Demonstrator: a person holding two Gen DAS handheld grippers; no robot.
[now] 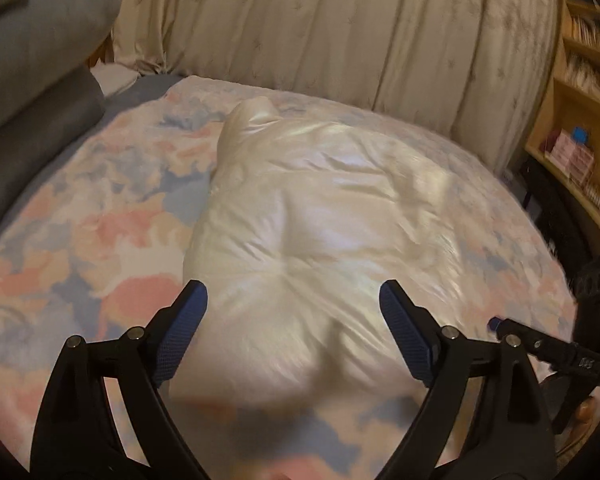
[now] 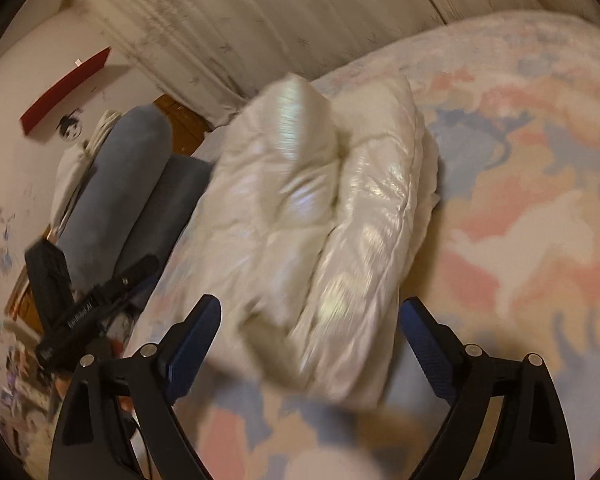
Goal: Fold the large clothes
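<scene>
I saw a pastel pink, blue and cream bedspread [image 1: 80, 240] filling the lower frame. Cream curtains [image 1: 320, 28] hung across the top. Grey-blue bolsters [image 1: 32, 80] lay stacked at upper left, and wooden shelves [image 1: 580, 92] stood at right. In the right wrist view, a red strip [image 2: 66, 88] sat on the wall at upper left.

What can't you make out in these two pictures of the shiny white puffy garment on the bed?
- Shiny white puffy garment: motion blur in both views smears its seams; its type and fold count cannot be told.
- Its near edge: blurred in the right wrist view.
- Wooden shelf: cut by the left view's rim; contents too small.
- Open left gripper and open right gripper: whether the fingertips touch fabric is unclear.
</scene>
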